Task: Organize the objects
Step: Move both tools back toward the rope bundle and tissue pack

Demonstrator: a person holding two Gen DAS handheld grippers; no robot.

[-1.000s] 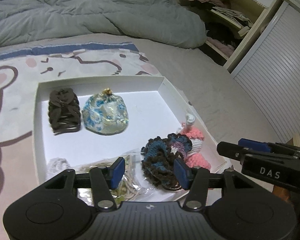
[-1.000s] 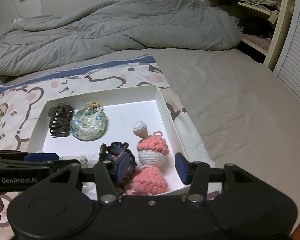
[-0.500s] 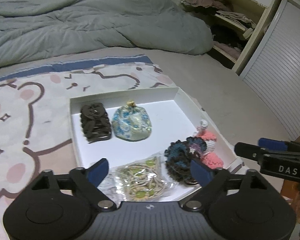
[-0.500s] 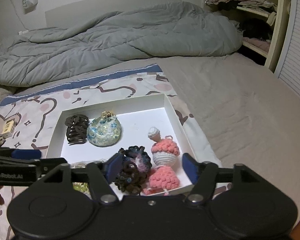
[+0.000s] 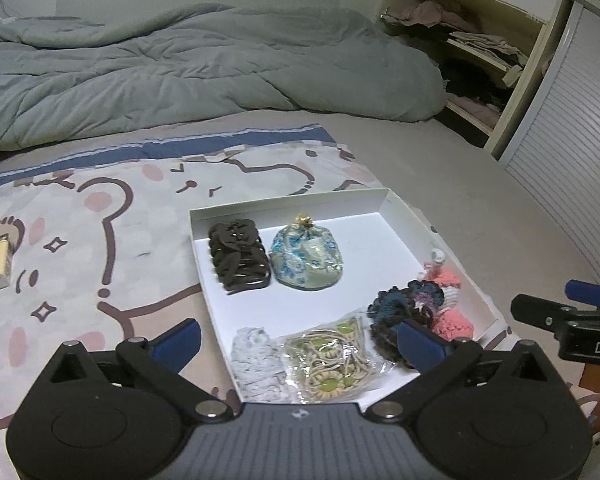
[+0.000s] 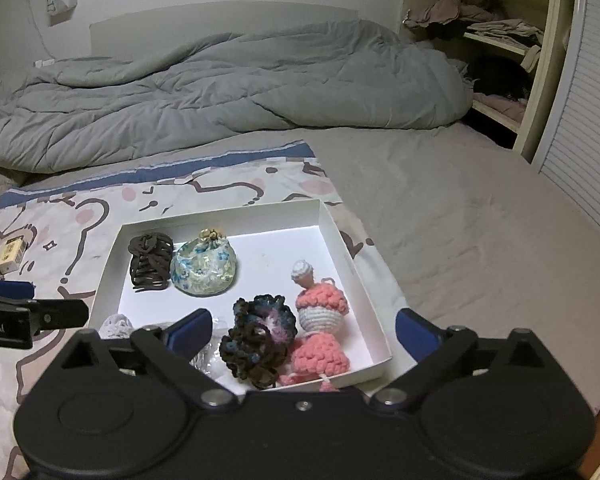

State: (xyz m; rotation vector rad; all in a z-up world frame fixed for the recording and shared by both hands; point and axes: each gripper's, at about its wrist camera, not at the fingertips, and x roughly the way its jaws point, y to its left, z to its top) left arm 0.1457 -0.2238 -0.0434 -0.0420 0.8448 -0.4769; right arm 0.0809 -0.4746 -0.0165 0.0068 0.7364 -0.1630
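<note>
Both grippers, left (image 5: 298, 338) and right (image 6: 304, 330), are hanging released near the box (image 6: 342, 236); reaching left next seems wise.

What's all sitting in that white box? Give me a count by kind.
Brown hair claw clip: 1
Blue floral fabric pouch: 1
Crocheted yarn pieces: 3
Clear bag of beige hair ties: 1
Total: 6

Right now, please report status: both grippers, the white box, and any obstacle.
Left gripper open, empty. Right gripper open, empty. White box on the bed holds hair claw, floral pouch, crochet doll. Nothing blocks it.
</note>
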